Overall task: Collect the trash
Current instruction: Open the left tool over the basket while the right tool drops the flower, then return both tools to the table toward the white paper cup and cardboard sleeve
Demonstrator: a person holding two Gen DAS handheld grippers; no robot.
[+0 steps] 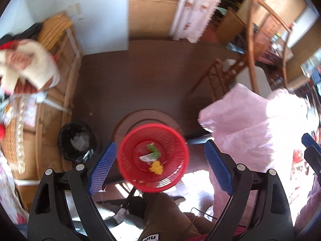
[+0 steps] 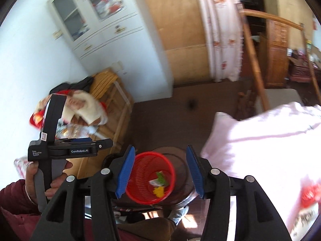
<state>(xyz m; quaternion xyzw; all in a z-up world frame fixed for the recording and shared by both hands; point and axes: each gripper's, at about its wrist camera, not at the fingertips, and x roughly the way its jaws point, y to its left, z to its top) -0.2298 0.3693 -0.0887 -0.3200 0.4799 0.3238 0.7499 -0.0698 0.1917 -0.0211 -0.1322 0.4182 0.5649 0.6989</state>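
Red plastic mesh basket (image 1: pixel 153 157) sits on a round dark stool (image 1: pixel 128 120), holding green, white and yellow scraps. Below me, my left gripper (image 1: pixel 160 168) and right gripper (image 2: pixel 159 173) hang spread, empty, seemingly after a drop.

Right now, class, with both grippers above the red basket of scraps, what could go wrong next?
1. The red basket sits on a small round stand; a nudge from the open left gripper might tip it to the floor.
2. The scraps lie deep in the basket, so the open right gripper may catch the mesh wall.
3. The pink bag hangs close and could snag a finger.
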